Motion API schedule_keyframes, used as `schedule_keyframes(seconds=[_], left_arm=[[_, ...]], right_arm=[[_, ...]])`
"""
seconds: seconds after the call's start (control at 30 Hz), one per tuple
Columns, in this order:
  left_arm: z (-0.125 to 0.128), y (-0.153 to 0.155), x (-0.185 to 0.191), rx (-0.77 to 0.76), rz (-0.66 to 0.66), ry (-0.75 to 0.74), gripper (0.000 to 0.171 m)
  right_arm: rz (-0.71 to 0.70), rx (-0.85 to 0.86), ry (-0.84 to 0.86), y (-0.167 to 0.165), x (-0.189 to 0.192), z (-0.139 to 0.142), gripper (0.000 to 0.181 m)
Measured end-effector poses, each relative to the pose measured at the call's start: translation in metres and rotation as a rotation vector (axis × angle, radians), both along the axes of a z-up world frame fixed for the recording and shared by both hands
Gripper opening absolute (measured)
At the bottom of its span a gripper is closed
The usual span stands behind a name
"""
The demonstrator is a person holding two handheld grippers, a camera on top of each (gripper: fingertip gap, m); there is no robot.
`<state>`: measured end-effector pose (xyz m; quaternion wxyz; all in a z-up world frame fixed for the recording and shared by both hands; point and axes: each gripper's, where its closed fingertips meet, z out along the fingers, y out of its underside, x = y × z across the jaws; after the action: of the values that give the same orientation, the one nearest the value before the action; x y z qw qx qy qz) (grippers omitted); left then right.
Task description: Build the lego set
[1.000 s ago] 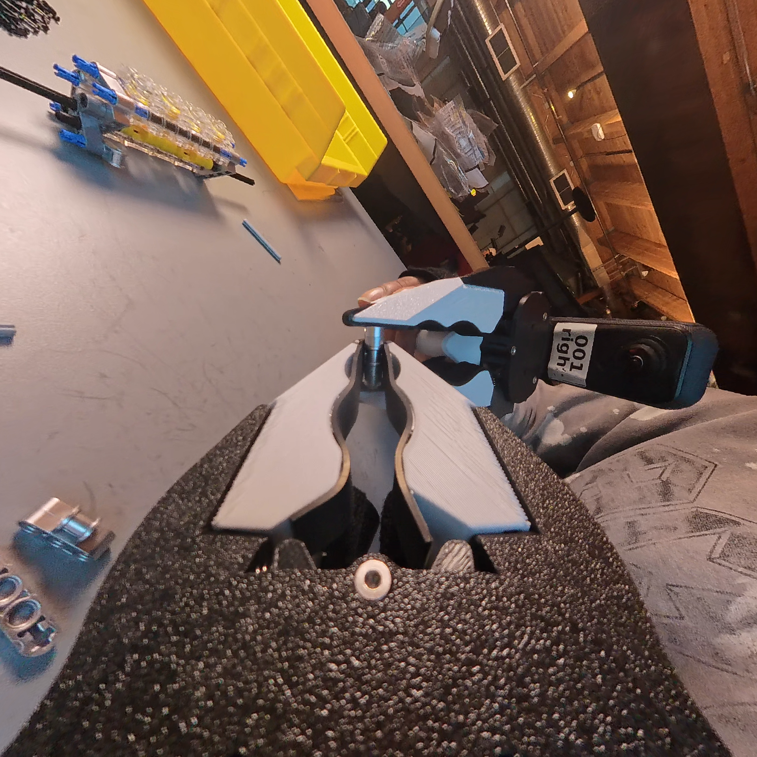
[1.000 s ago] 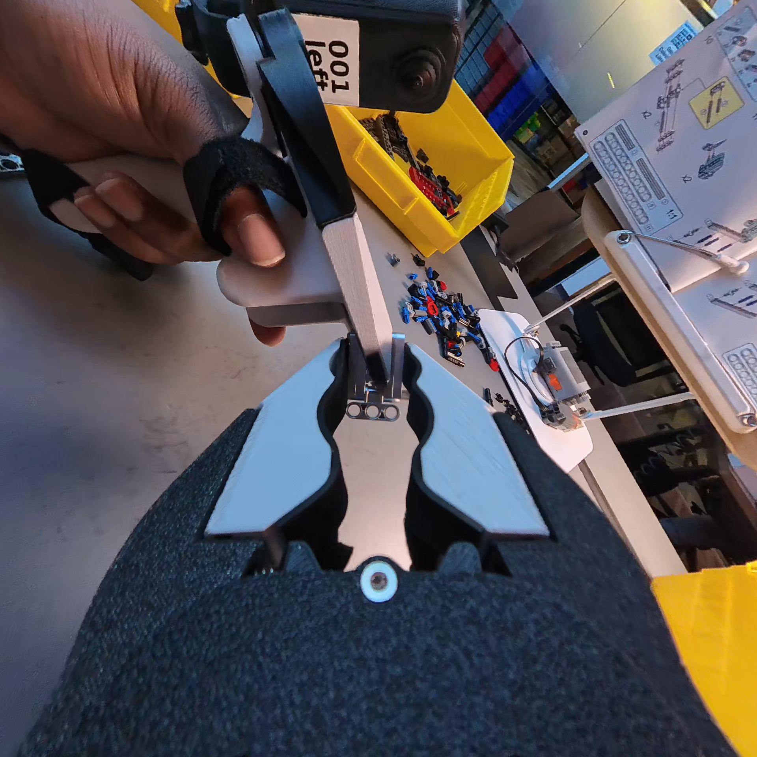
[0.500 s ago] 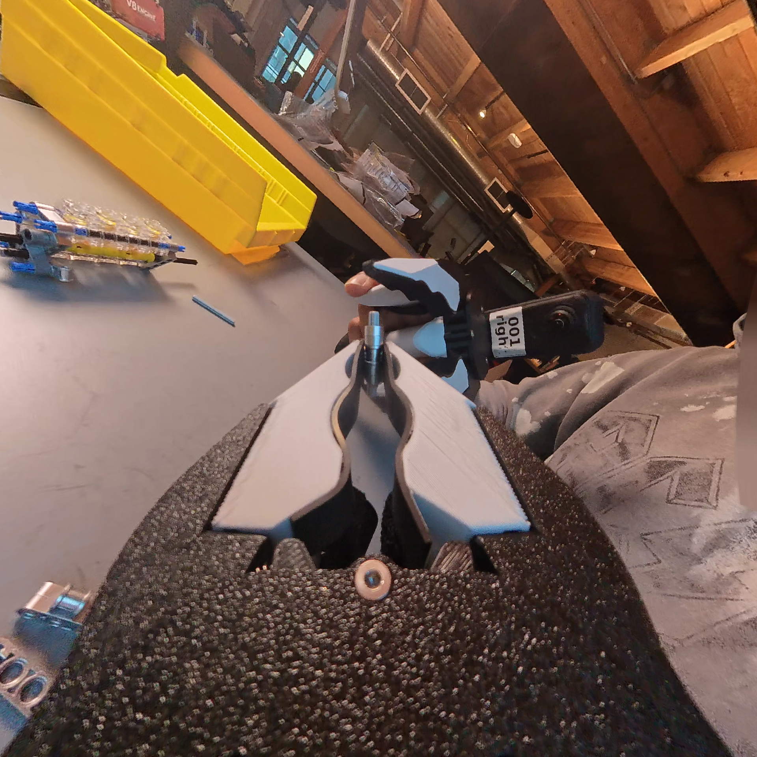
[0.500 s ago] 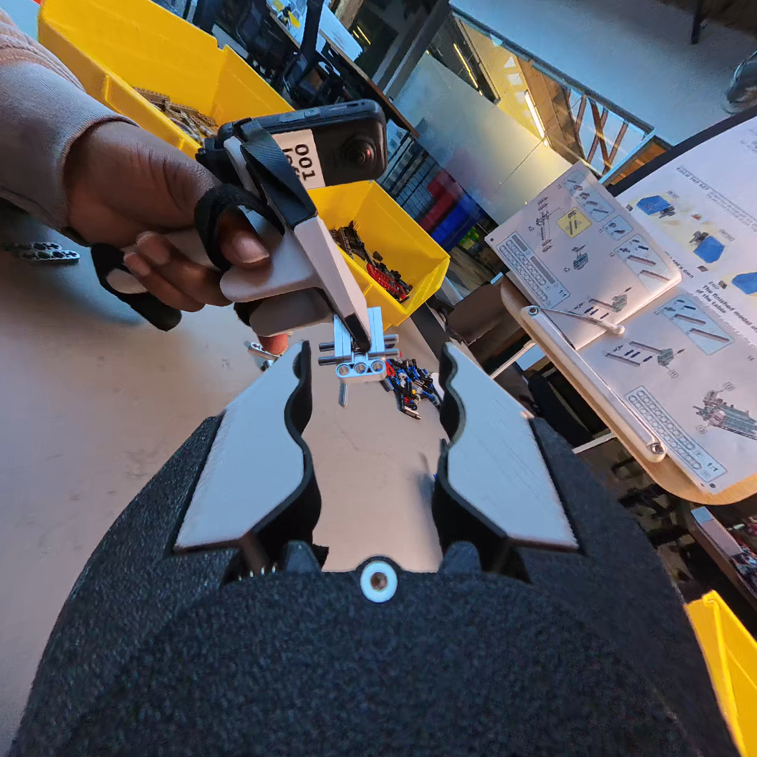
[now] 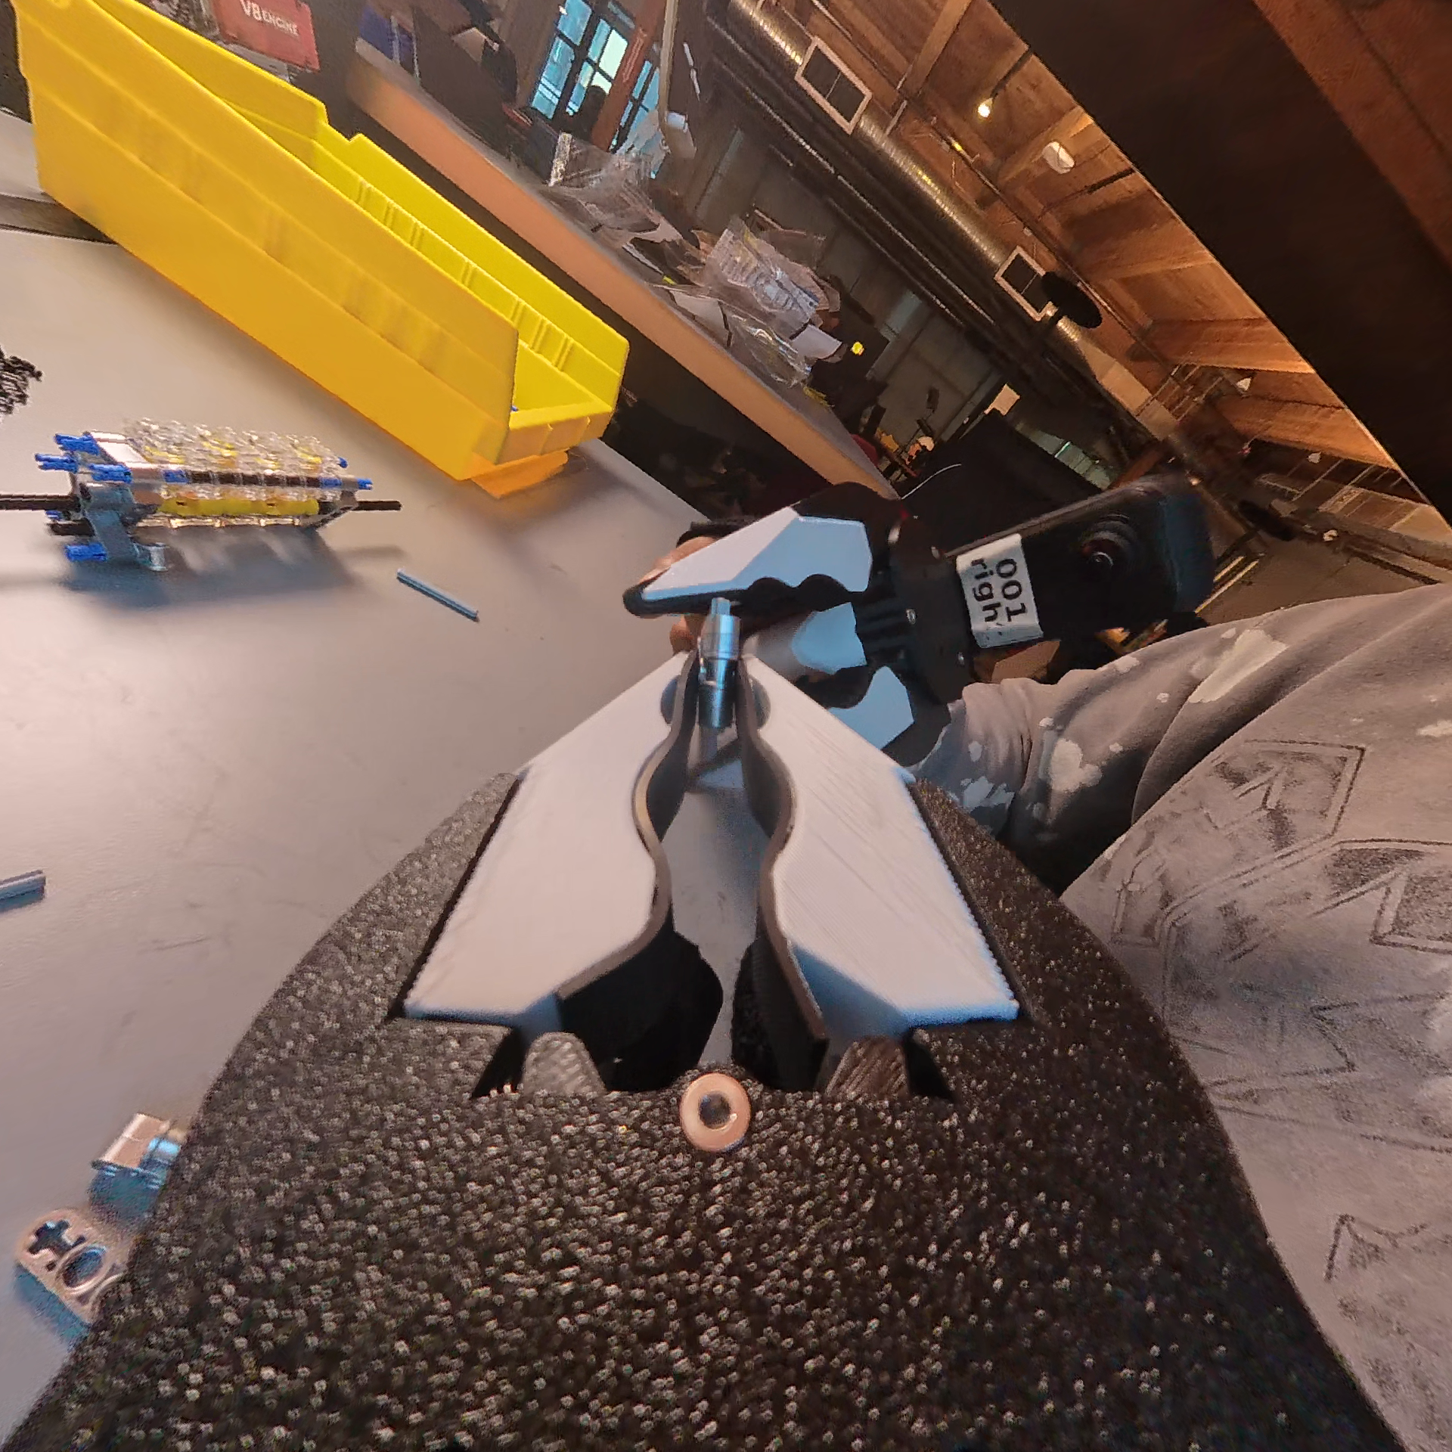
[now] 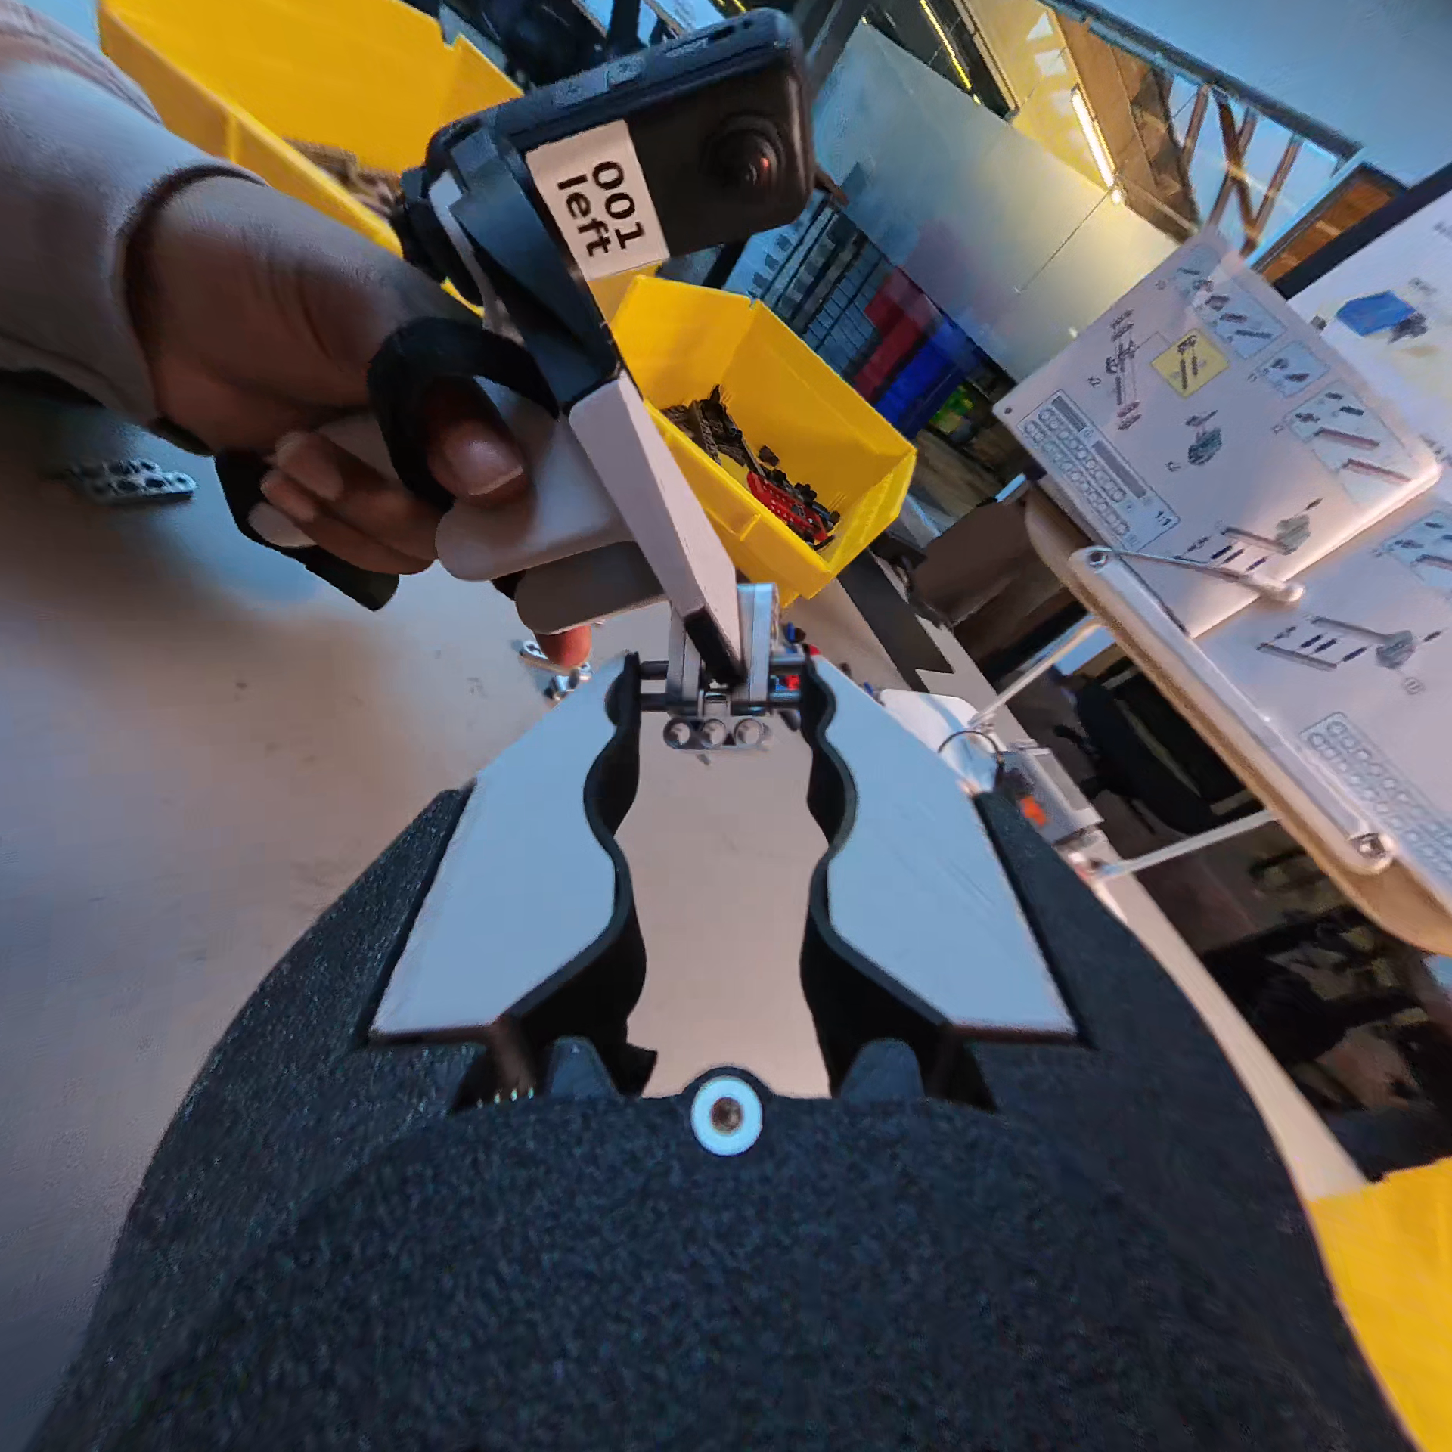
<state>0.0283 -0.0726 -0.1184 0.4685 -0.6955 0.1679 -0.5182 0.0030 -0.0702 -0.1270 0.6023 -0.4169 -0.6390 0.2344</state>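
Note:
A small grey building-toy assembly of a three-hole beam, two upright liftarms and a cross axle is held in the air between both grippers. My left gripper is shut on it; in the right wrist view its finger comes down from the upper left between the two uprights. My right gripper has its fingertips against both ends of the cross axle, its jaws about a hand's width narrower than fully open. In the left wrist view its upper finger rests on top of the assembly.
On the grey table lie a clear-and-yellow built module with blue pins, a thin axle and grey parts. Yellow bins stand at the back. An instruction booklet on a stand and a motor with wire are on the right. Both grippers' tips are close together, under 4 cm apart.
My right gripper let go of the assembly, opened wide and drew back, then came in again and closed across the cross axle. My left gripper kept its hold and tilted.

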Motion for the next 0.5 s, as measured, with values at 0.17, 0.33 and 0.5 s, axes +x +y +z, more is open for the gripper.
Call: schedule_keyframes(seconds=[0.17, 0.33, 0.5], left_arm=[[0.014, -0.005, -0.003, 0.012, -0.04, -0.076, 0.01], [0.015, -0.008, -0.003, 0.046, -0.049, -0.051, 0.0], [0.024, -0.006, -0.008, 0.119, -0.015, -0.041, 0.013]], right_arm=[[0.104, -0.372, 0.083, 0.002, 0.006, 0.007, 0.005], [0.212, -0.662, 0.136, -0.001, 0.007, 0.013, 0.005], [0.421, -0.98, 0.211, -0.013, 0.015, 0.031, 0.005]])
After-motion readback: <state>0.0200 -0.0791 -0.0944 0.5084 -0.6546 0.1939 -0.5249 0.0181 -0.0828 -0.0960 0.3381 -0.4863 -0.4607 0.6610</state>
